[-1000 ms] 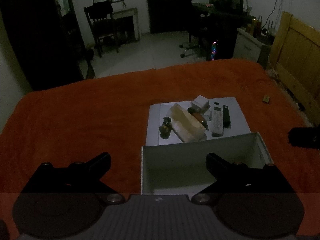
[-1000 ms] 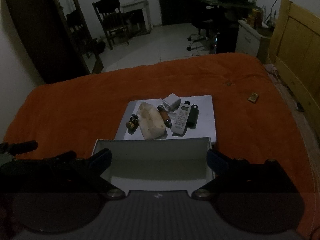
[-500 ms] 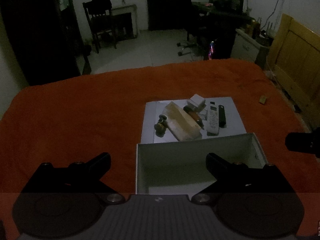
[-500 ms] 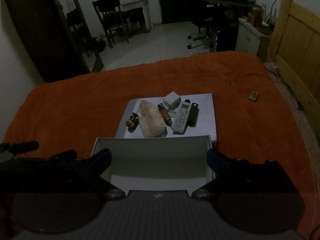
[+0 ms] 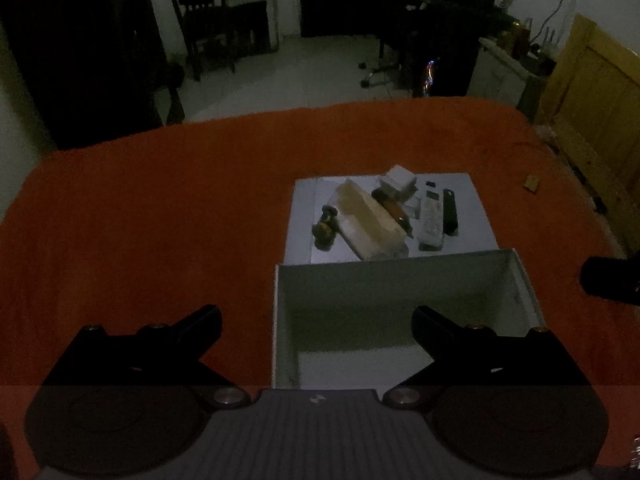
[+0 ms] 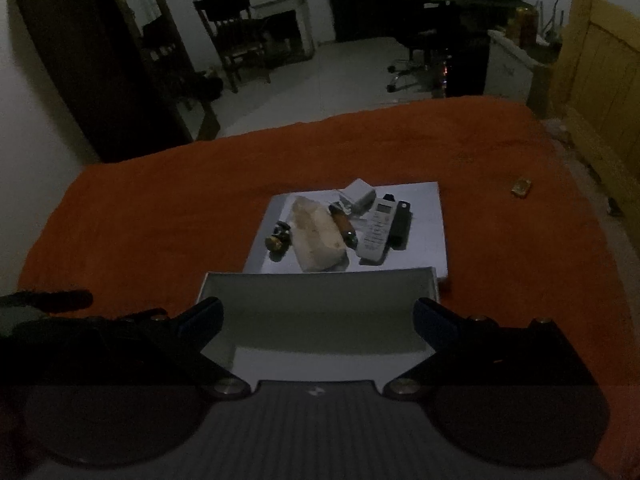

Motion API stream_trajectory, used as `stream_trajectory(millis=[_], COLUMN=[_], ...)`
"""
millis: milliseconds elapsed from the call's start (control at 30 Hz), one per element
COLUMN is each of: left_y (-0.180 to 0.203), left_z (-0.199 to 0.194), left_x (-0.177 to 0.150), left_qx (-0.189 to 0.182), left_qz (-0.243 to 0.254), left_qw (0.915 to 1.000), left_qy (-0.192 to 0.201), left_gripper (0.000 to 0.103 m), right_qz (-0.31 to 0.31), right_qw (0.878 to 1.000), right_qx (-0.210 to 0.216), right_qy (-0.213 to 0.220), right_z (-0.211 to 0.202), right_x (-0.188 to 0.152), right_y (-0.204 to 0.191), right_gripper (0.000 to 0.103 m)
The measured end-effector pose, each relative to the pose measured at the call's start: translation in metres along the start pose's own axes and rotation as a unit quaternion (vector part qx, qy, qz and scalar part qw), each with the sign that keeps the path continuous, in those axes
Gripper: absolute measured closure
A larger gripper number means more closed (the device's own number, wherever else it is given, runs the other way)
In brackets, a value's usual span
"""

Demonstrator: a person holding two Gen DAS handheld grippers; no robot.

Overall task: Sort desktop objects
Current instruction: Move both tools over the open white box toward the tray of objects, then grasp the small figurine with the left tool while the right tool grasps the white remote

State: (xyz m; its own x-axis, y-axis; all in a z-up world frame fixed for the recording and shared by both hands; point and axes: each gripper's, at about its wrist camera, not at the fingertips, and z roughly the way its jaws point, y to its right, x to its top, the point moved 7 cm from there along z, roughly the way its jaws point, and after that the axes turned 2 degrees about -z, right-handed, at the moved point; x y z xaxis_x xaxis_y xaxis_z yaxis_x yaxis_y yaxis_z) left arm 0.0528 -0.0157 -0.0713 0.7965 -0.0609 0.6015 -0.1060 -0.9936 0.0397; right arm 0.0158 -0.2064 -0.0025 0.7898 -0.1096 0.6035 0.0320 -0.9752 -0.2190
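Both grippers hover low over an orange bedspread, fingers spread wide, nothing btwn them. Left gripper sits w/ its left finger over bare cloth and its right finger over the open white box. Right gripper is centred over that box, both fingertips just inside its side walls.

Box: near wall hidden under the gripper bodies; far wall upright, abutting the near edge of a flat white board lying on the bed. Box interior looks bare as far as visible. Board's left, right and far edges have open bedspread all round; wide free cloth to the left of box and board.

On the board, clustered in the middle-left: a small dark figurine at far left, a pale tan block just beside it, a brown cylindrical item against the block's right side, a white remote next, a black remote touching the white one's right edge. A white adapter-like cube sits behind them, near the far edge. Too dim for finer detail.

A small yellowish item lies alone on the cloth well right of the board. Wooden headboard bounds the right side; beyond the far bed edge are floor, a dark chair and an office chair.

In the left view, the dark tip of the right gripper pokes in at the right edge.
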Motion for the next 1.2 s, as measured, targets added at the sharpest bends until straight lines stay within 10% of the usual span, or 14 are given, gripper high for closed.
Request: stream_trajectory(millis=[600,1200], left_y=[0.018,0.002], left_z=[0.059,0.135], left_x=[-0.022,0.017], left_qx=[0.002,0.021], left_qz=[0.064,0.015], left_qw=[0.9927,0.9911], left_qy=[-0.102,-0.130], left_gripper=[0.001,0.001], right_qz=[0.044,0.107], right_qw=[0.998,0.991], right_qx=[-0.016,-0.008], right_qy=[-0.044,-0.077], right_z=[0.047,0.119], right_x=[-0.002,0.024], right_y=[0.033,0.078], right_gripper=[0.000,0.000])
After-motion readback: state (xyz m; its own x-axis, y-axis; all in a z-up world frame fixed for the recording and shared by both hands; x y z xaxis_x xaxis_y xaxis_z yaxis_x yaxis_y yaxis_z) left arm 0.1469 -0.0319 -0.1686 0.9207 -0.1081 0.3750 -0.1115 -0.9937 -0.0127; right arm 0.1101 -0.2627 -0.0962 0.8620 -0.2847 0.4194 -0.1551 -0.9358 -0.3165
